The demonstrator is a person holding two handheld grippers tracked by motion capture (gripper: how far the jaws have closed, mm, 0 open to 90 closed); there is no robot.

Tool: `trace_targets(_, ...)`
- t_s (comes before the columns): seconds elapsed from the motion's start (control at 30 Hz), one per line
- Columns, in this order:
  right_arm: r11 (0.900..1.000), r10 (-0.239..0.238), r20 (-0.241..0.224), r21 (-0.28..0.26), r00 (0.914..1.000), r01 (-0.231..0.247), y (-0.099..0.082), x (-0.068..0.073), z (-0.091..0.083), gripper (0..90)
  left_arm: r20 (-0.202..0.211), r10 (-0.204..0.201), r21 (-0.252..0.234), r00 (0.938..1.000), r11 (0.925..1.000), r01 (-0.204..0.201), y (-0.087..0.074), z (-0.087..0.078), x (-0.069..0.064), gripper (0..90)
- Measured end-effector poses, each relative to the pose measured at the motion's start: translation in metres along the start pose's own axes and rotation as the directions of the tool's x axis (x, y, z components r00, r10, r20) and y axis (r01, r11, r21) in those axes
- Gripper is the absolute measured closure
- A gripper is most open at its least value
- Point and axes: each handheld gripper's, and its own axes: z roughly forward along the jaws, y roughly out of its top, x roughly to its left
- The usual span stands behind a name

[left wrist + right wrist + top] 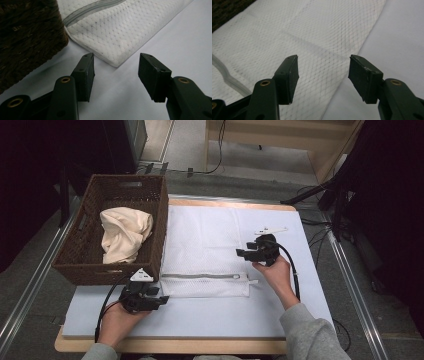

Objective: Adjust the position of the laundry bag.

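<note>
The white mesh laundry bag [210, 247] is lying flat across the table [200, 317], its zipper [202, 276] running along the near edge, with the wicker basket [85, 262] at its nine o'clock holding a cream cloth [125, 234]. The left gripper [150, 301] is hovering at the bag's seven o'clock corner, jaws apart and empty; the right gripper [250, 251] is hanging over the three o'clock side, likewise parted on nothing. Each would probably do best pinching mesh only, not the mat beneath.

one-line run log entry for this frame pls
left claw: open, at mesh bag near corner | right claw: open, over bag's right edge | cloth: in basket
</note>
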Motion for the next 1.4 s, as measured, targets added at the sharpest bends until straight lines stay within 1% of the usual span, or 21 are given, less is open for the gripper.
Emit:
trace_targets(0.03, 0.9993, -0.018, 0.021, 0.032, 0.9996, 0.017, 0.002, -0.001, 0.007, 41.6, -0.012, 0.018, 0.002, 0.9998, 0.9998, -0.018, 0.001, 0.003, -0.001, 47.3)
trace_targets(0.07, 0.9988, -0.032, 0.032, 0.037, 0.9990, 0.031, 0.001, -0.002, 0.010, 41.6, -0.011, 0.016, 0.002, 0.9998, 0.9999, -0.016, 0.001, 0.006, -0.001, 47.3)
trace_targets(0.13, 0.9983, -0.025, 0.037, 0.054, 0.9990, 0.023, 0.000, -0.005, 0.016, 41.5, -0.008, 0.026, -0.015, 0.9996, 0.9995, -0.026, 0.003, 0.008, -0.001, 47.4)
trace_targets(0.33, 0.9946, -0.024, 0.052, 0.102, 0.9983, 0.019, -0.004, -0.010, 0.027, 40.6, -0.028, 0.036, -0.016, 0.9990, 0.9992, -0.036, 0.005, 0.011, -0.004, 47.6)
trace_targets(0.43, 0.9926, -0.014, 0.056, 0.121, 0.9984, 0.007, -0.001, -0.011, 0.036, 50.4, -0.031, 0.029, -0.025, 0.9991, 0.9993, -0.029, 0.006, 0.014, -0.006, 49.1)
trace_targets(0.5, 0.9930, -0.006, 0.051, 0.118, 0.9987, 0.000, 0.000, -0.011, 0.038, 51.8, -0.038, 0.010, -0.026, 0.9992, 0.9996, -0.011, 0.007, 0.014, -0.006, 49.9)
trace_targets(0.57, 0.9937, -0.013, 0.062, 0.112, 0.9980, 0.006, 0.001, -0.009, 0.041, 55.9, -0.054, 0.013, -0.026, 0.9984, 0.9995, -0.014, 0.007, 0.015, -0.008, 51.4)
trace_targets(0.6, 0.9929, -0.050, 0.092, 0.112, 0.9945, 0.040, 0.002, -0.004, 0.044, 59.2, -0.070, 0.013, -0.029, 0.9975, 0.9995, -0.015, 0.007, 0.016, -0.010, 53.3)
trace_targets(0.67, 0.9918, -0.063, 0.110, 0.117, 0.9919, 0.050, 0.002, 0.000, 0.045, 62.6, -0.088, 0.024, -0.031, 0.9958, 0.9992, -0.027, 0.008, 0.017, -0.012, 56.8)
trace_targets(0.7, 0.9918, -0.063, 0.110, 0.117, 0.9919, 0.050, 0.002, 0.000, 0.045, 62.6, -0.088, 0.024, -0.031, 0.9958, 0.9992, -0.027, 0.008, 0.017, -0.012, 57.4)
trace_targets(0.73, 0.9920, -0.055, 0.126, 0.120, 0.9906, 0.040, 0.002, 0.000, 0.045, 70.6, -0.079, 0.001, -0.045, 0.9969, 0.9990, -0.005, 0.009, 0.019, -0.014, 57.5)
trace_targets(0.77, 0.9920, -0.055, 0.126, 0.120, 0.9906, 0.040, 0.002, 0.000, 0.045, 70.6, -0.079, 0.001, -0.045, 0.9969, 0.9990, -0.005, 0.009, 0.019, -0.014, 58.8)
trace_targets(0.8, 0.9933, -0.042, 0.117, 0.112, 0.9922, 0.029, 0.002, -0.002, 0.044, 79.3, -0.046, -0.025, -0.065, 0.9987, 0.9977, 0.022, 0.009, 0.022, -0.017, 60.6)
trace_targets(0.83, 0.9933, -0.042, 0.117, 0.112, 0.9922, 0.029, 0.002, -0.002, 0.044, 79.3, -0.046, -0.025, -0.065, 0.9987, 0.9977, 0.022, 0.009, 0.022, -0.017, 63.2)
trace_targets(0.9, 0.9935, -0.026, 0.080, 0.112, 0.9965, 0.017, 0.001, -0.003, 0.044, 84.8, -0.090, 0.014, -0.054, 0.9958, 0.9983, -0.019, 0.010, 0.024, -0.022, 66.3)
trace_targets(0.93, 0.9933, -0.040, 0.087, 0.112, 0.9954, 0.030, 0.002, -0.002, 0.044, 86.8, -0.116, 0.030, -0.047, 0.9928, 0.9982, -0.036, 0.011, 0.025, -0.024, 69.3)
trace_targets(0.97, 0.9921, -0.045, 0.089, 0.121, 0.9950, 0.034, 0.003, -0.001, 0.044, 88.9, -0.119, 0.033, -0.046, 0.9923, 0.9982, -0.038, 0.011, 0.025, -0.024, 72.3)
trace_targets(1.03, 0.9922, -0.037, 0.080, 0.122, 0.9962, 0.027, 0.003, -0.002, 0.045, 90.0, -0.107, -0.002, -0.051, 0.9942, 0.9987, -0.004, 0.011, 0.024, -0.018, 81.4)
trace_targets(1.07, 0.9920, -0.035, 0.084, 0.124, 0.9959, 0.024, 0.004, -0.002, 0.045, 90.0, -0.107, -0.002, -0.051, 0.9942, 0.9987, -0.004, 0.011, 0.024, -0.018, 84.0)
trace_targets(1.23, 0.9905, -0.019, 0.084, 0.137, 0.9963, 0.007, 0.006, -0.001, 0.045, 90.0, -0.062, -0.054, -0.039, 0.9966, 0.9979, 0.051, 0.014, 0.022, -0.012, 87.0)
trace_targets(1.4, 0.9899, -0.012, 0.083, 0.142, 0.9965, 0.000, 0.008, -0.004, 0.042, 90.0, -0.064, -0.040, -0.014, 0.9972, 0.9991, 0.039, 0.016, 0.021, -0.014, 88.5)
